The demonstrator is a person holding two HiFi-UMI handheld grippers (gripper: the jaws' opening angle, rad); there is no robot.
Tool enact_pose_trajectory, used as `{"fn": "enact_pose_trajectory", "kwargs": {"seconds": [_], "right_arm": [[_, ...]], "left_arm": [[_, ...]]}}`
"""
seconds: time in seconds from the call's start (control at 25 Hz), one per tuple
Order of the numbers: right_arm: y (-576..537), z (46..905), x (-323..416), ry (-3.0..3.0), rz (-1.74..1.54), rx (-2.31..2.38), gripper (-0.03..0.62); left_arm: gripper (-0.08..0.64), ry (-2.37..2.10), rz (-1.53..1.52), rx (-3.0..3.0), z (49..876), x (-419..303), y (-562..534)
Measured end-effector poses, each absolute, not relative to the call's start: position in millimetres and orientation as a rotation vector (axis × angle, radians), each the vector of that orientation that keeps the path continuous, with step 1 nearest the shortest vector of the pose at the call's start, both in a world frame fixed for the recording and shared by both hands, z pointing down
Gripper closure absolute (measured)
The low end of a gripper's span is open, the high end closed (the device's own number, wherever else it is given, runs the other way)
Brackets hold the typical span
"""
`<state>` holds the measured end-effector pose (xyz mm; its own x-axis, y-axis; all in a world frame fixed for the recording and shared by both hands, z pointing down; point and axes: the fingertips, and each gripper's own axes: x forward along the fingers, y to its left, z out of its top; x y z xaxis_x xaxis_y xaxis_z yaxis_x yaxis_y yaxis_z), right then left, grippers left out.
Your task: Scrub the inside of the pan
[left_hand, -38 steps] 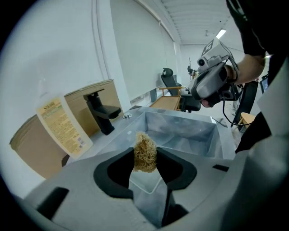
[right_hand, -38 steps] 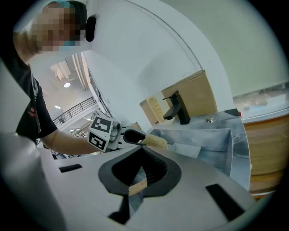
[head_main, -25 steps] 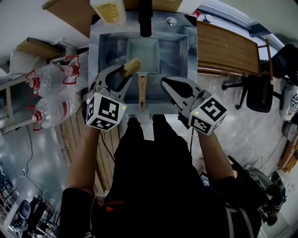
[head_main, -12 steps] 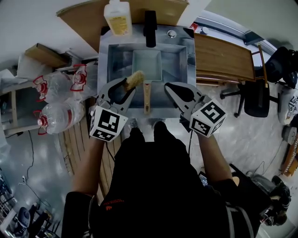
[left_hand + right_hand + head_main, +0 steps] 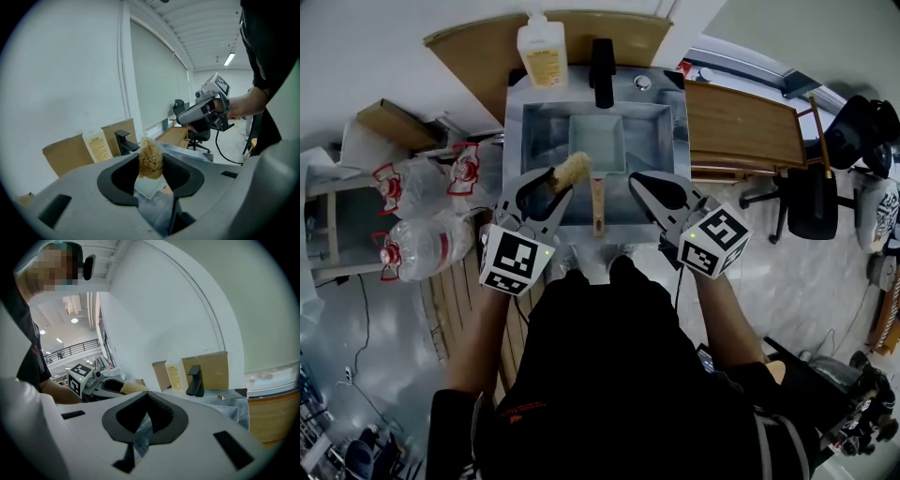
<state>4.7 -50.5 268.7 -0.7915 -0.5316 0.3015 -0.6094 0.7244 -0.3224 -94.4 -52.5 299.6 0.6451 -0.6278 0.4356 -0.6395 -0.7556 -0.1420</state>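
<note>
Hovering over steel sink (image 5: 534, 141) w/ pan (image 5: 596, 141): L gripper (image 5: 559, 185) clamped on scrubber (image 5: 574, 171), R gripper (image 5: 637, 179) fingers (image 5: 662, 195) together

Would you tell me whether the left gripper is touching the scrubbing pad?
Touching: the left gripper view shows the left gripper clamped on both sides of the scrubbing pad.
</note>
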Motion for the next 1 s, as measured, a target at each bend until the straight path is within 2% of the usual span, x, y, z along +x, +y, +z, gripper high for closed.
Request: {"fn": "enact_pose_trajectory", "kwargs": {"seconds": [1.0], "right_arm": [[-63,258,2,-2.749,0.56,0.933,0.588]], "left_arm": [[0.4,-1.084,0.692,2.843,287,-96,-63]]}}
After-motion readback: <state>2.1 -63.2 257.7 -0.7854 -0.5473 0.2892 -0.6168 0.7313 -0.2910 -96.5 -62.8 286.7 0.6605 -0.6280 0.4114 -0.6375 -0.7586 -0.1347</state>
